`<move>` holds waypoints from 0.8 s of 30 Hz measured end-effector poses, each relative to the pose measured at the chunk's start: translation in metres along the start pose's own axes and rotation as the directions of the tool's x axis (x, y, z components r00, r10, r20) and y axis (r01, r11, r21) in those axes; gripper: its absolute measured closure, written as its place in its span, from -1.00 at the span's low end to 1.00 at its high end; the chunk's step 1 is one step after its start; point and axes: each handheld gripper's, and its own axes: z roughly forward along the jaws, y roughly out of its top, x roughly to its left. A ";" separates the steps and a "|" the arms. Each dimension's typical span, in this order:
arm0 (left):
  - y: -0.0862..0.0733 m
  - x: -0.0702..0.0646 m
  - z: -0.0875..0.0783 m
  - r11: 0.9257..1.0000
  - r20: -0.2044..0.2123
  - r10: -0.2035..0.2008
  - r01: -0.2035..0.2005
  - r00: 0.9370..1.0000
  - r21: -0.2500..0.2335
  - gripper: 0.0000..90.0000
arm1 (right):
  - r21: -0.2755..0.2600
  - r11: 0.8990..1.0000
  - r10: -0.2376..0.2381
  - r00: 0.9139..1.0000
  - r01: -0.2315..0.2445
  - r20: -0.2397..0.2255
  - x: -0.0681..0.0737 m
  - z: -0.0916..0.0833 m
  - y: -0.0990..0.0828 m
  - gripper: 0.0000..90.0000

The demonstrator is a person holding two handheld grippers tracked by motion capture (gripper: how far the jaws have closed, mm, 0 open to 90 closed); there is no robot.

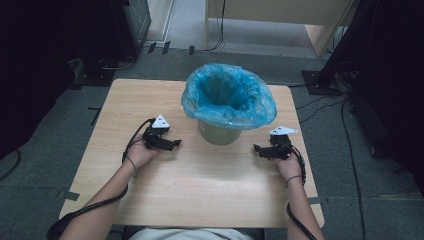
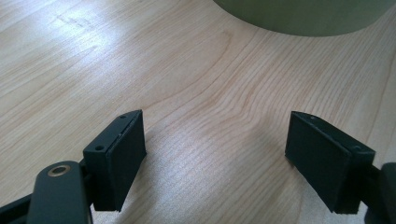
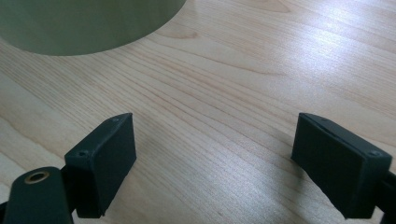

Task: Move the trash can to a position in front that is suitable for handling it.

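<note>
Plainly, no writing is legible; both hands rest on the worktop point(image 1: 200, 185), left tongs point(image 1: 175, 143) and right tongs point(image 1: 257, 148) spread and empty, pointing inward beside the green bin point(image 1: 218, 133) with its blue liner point(image 1: 227, 95) between them

On the table point(image 1: 200, 195), toward its far edge and about midway between the sides: the bin point(image 1: 218, 133), with the bag point(image 1: 228, 95) set in it and folded out over its rim. Left of the bin, near but apart from it: the left gripper point(image 1: 174, 143), low over the tabletop, pointed toward the bin's base. Right of the bin, also apart: the right gripper point(image 1: 256, 148), pointed inward toward the bin from the other side. Between the two grippers, before the bin: bare tabletop. Behind the table, on the floor: cables and furniture legs.
</note>
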 end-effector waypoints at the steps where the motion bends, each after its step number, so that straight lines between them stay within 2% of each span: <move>1: 0.000 0.000 0.000 1.000 0.000 0.000 0.000 1.000 0.000 -0.56 | 0.000 1.000 0.000 1.000 0.000 0.000 0.000 0.000 0.000 -0.71; 24: 0.007 0.007 0.007 1.000 -0.002 0.002 -0.002 1.000 0.002 -0.56 | 0.007 1.000 0.015 1.000 -0.015 0.016 0.001 0.006 0.005 -0.80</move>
